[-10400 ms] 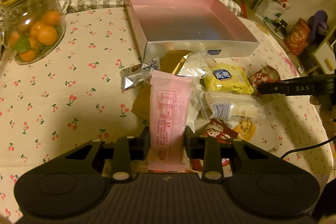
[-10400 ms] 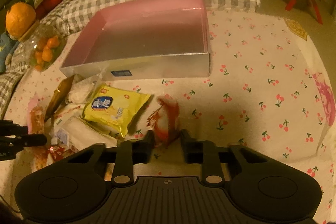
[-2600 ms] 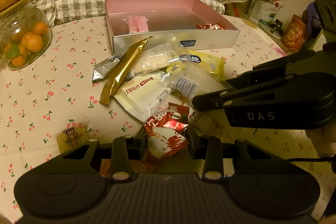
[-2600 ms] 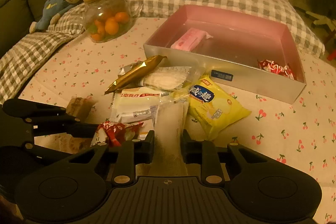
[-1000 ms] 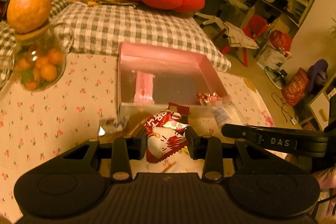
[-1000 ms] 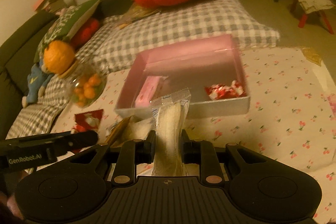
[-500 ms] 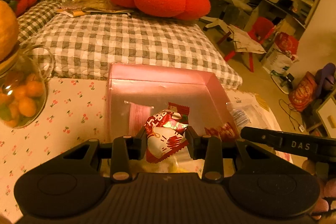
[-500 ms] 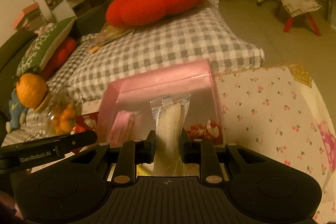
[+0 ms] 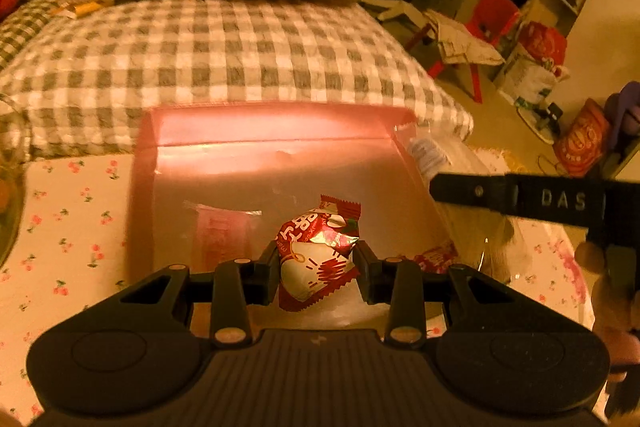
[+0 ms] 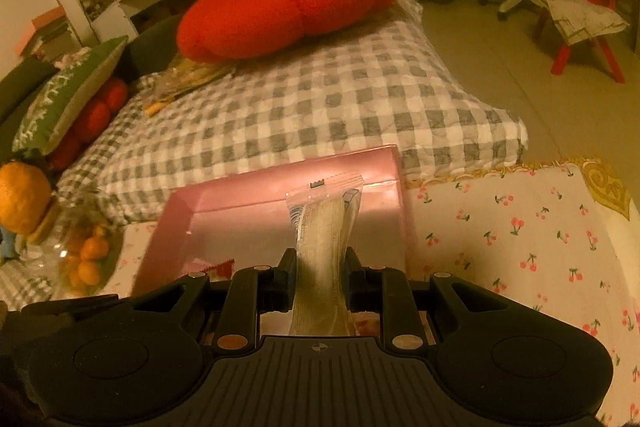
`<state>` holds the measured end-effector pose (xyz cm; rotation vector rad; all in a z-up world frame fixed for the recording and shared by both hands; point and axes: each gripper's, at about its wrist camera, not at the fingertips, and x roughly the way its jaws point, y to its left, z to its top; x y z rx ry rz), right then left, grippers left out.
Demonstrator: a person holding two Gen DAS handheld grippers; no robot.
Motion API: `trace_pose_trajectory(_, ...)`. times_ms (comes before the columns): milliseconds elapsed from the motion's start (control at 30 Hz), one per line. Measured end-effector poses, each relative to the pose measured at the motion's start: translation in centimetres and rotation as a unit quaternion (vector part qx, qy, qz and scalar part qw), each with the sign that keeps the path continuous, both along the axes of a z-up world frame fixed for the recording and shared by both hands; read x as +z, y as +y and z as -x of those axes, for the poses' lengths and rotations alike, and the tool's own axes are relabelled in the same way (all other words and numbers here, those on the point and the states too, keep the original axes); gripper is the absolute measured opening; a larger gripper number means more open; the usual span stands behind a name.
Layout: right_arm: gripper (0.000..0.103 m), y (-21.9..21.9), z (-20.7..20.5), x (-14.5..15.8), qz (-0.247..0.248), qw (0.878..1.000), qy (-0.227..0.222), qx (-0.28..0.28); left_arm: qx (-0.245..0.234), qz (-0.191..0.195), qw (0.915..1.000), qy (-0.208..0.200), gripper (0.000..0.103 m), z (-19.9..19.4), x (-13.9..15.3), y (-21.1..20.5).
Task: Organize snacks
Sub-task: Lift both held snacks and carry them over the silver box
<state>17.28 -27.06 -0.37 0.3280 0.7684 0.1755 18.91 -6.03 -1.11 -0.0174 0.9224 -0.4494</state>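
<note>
The left gripper [image 9: 317, 267] is clenched on a red and white snack packet [image 9: 316, 259] and holds it above the floor of the pink box [image 9: 272, 123]. The right gripper [image 10: 320, 281] grips a long clear-wrapped snack [image 10: 322, 247] upright, over the right part of the same box. Two snacks already lie inside: a pink wrapped bar [image 9: 222, 239] toward the left and another red packet [image 9: 434, 259] at the near right corner.

To do this step well, each gripper should probably lower until its packet is close to the box floor before letting go, so that nothing bounces out. The red packet seems best set in the bare middle between the pink bar and the other red one. The long snack likely needs tilting flat along the right wall, clear of the left gripper, and released second to avoid a clash over the box.
</note>
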Motion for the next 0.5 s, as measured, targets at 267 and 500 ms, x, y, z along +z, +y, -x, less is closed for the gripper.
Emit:
trace_pose_trajectory(267, 0.021, 0.1, -2.0, -2.2, 0.005, 1.0, 0.012, 0.004, -0.024, -0.025, 0.9994, -0.002, 0.035, -0.6, -1.4, -1.0)
trace_pose_trajectory(500, 0.022, 0.4, -2.9, -3.5, 0.009, 1.0, 0.017, 0.005, -0.026, -0.031, 0.9992, -0.004, 0.035, -0.9, -2.0, -0.8)
